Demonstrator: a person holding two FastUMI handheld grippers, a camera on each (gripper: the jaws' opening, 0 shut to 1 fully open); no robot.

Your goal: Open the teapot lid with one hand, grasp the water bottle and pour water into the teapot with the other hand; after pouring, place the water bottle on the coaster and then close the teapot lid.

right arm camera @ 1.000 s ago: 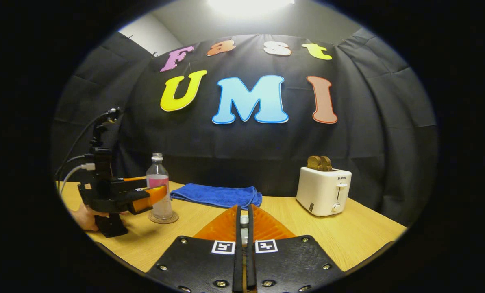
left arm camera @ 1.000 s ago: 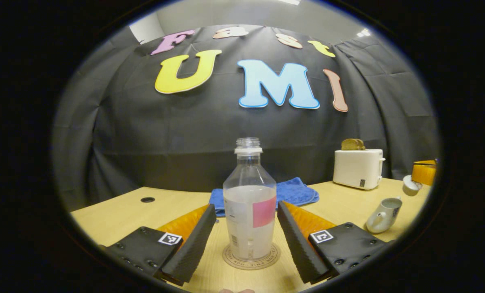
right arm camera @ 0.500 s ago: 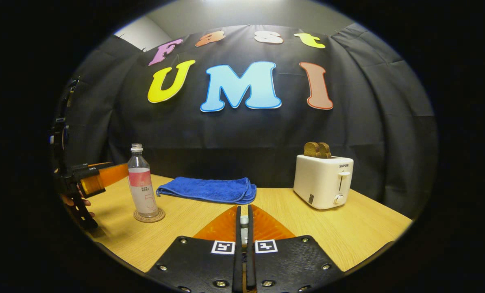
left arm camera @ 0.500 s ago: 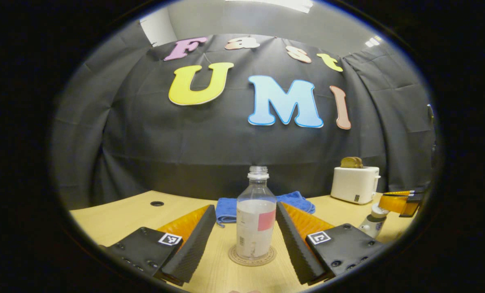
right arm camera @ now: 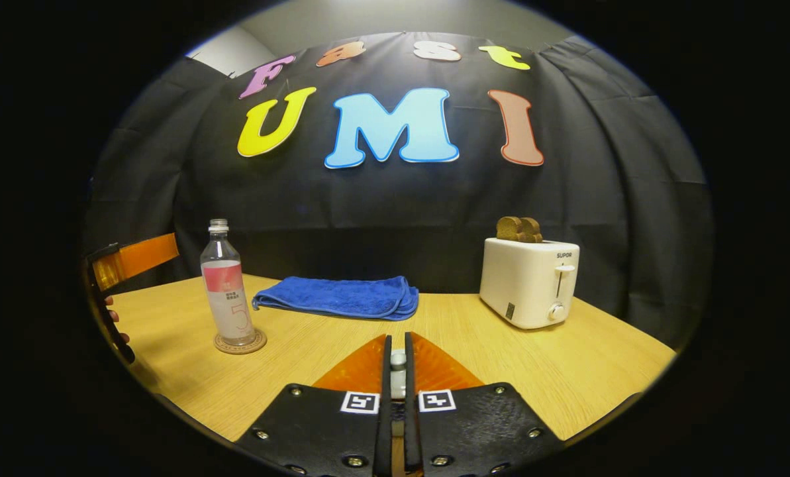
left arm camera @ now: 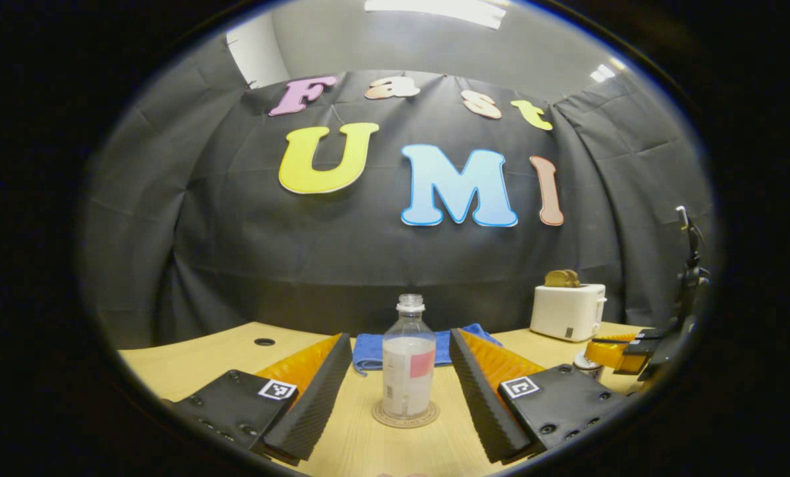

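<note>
The bottle stands upright on the coaster, with the spread left claw clear of it. The right claw is pressed together on the small lid. The coming move, closing the pot, falls to it; the pot lies just beneath it near the surface's right edge.

Black cloth wall behind a wooden table, ceiling light overhead.

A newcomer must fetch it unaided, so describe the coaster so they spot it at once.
Start at the light wooden table before the black cloth wall and find the folded blue towel. Left of it in the right gripper view stands a clear plastic water bottle with a pink label. The small round brown coaster lies flat under that bottle, the only disc there.
</note>
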